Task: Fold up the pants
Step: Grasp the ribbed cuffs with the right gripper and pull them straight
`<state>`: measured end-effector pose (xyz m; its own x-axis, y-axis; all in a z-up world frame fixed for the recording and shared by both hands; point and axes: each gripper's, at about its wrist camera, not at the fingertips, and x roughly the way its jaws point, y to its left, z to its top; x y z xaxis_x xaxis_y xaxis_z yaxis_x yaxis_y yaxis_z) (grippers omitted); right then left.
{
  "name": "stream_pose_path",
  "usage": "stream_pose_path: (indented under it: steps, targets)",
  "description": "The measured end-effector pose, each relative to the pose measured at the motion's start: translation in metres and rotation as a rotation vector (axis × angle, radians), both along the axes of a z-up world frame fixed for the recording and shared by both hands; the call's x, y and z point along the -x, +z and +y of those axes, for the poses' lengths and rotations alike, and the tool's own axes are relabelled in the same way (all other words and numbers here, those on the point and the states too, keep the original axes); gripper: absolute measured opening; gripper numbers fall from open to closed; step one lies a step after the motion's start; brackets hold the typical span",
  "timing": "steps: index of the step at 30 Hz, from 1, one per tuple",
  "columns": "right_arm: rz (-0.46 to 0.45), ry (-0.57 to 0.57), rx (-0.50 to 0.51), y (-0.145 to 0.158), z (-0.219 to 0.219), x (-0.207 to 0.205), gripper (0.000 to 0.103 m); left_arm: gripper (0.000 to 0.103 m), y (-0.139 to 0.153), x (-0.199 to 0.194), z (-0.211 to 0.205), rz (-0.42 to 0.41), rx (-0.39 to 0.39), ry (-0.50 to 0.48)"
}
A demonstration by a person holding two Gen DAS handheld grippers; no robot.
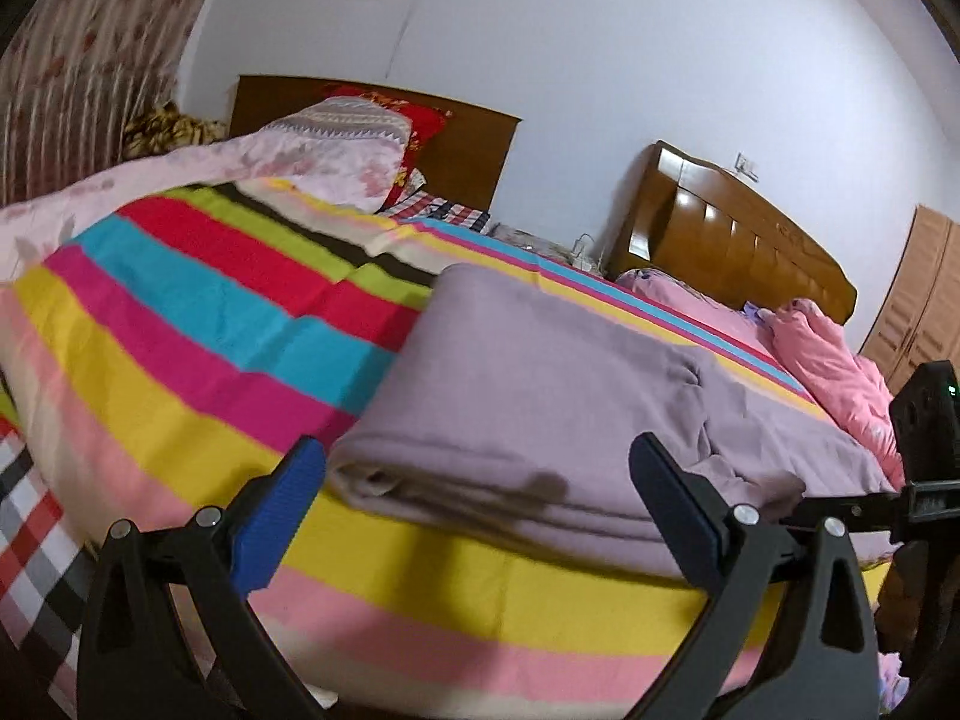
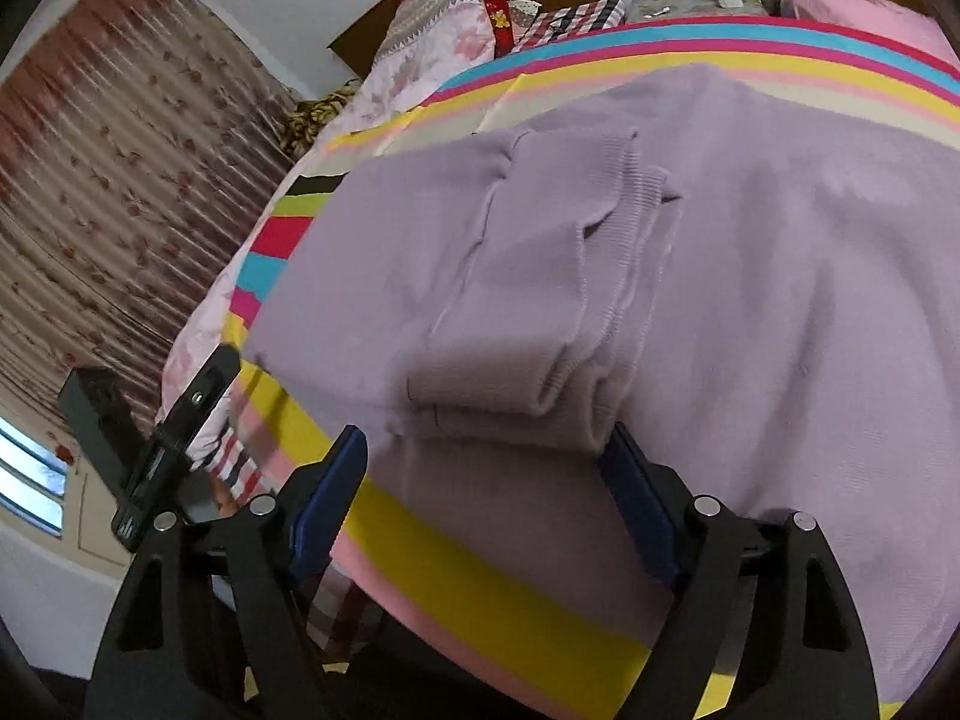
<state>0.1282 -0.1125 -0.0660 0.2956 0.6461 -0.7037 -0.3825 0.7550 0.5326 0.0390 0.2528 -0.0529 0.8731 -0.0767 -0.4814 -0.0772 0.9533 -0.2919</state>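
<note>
1. The left gripper [image 1: 474, 492] stands with its jaws spread wide and nothing between the pads; the folded near edge of the pants [image 1: 540, 396] lies just ahead of the gap, apart from both fingers.
2. The right gripper [image 2: 486, 480] also has its jaws apart, less widely. The ribbed cuffs [image 2: 540, 324] of the lilac pants [image 2: 750, 312] reach into the gap; the right-hand finger [image 2: 636, 510] sits right against the cuff fold, the left-hand finger [image 2: 330, 492] is clear of it. I cannot tell whether the pads press on the cloth.
3. Ahead of both grippers the pants lie folded on the striped bedspread [image 1: 180, 312], legs doubled back over the body so the cuffs rest on top, near the bed's front edge.
4. In the left wrist view, part of the other gripper's black frame [image 1: 924, 438] shows at the right, beside the pants. In the right wrist view, a black frame [image 2: 174, 432] shows at the left, off the bed's side.
5. Beyond the pants, at the far end of the bed, are a floral quilt [image 1: 300, 162], a red pillow [image 1: 414, 120] and a wooden headboard [image 1: 474, 144].
6. To the right of the left gripper, farther off, a pink duvet [image 1: 834, 360] lies on a second bed with a glossy wooden headboard [image 1: 720, 228].
7. To the left hangs a flowered curtain [image 2: 102, 192].
</note>
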Motion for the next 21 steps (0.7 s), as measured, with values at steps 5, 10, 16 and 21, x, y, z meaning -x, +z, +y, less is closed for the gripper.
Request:
stream_pose_path:
  steps: [5, 10, 16, 21]
  targets:
    - [0.0, -0.065, -0.014, 0.002, 0.01, -0.015, 0.062, 0.101, -0.004, 0.015, -0.007, 0.021, -0.05, -0.002]
    - [0.035, -0.144, -0.12, -0.008, 0.002, -0.024, 0.017, 0.101, -0.006, 0.031, -0.015, 0.043, -0.092, -0.021]
    - [-0.094, -0.138, -0.119, 0.026, 0.009, -0.016, 0.015, 0.101, -0.012, 0.028, -0.017, 0.075, -0.107, -0.02]
    - [-0.186, -0.101, -0.155, 0.081, 0.032, -0.032, 0.015, 0.101, -0.006, 0.014, -0.013, 0.076, -0.035, -0.028]
